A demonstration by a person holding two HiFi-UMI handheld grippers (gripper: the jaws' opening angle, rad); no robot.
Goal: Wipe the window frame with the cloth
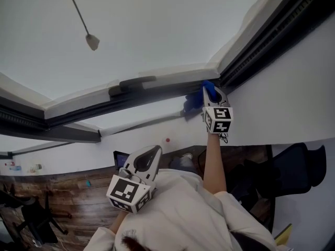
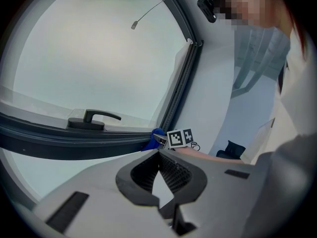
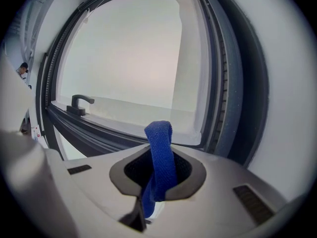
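Cloth (image 3: pixel 159 152), blue, is clamped between the jaws of the right tongs (image 3: pixel 157 185). A folded end is seen sticking up past the tips at centre of the right gripper view. In the head view the right tongs are raised at centre right. The cloth is held against the dark window frame (image 1: pixel 141 99) near its corner, just right of the window handle (image 1: pixel 132 82). The left tongs (image 1: pixel 152 151) are seen at lower centre of the head view, well apart from the window frame, above a pale garment (image 1: pixel 199 213). In the left gripper view its jaws are closed together and nothing is held.
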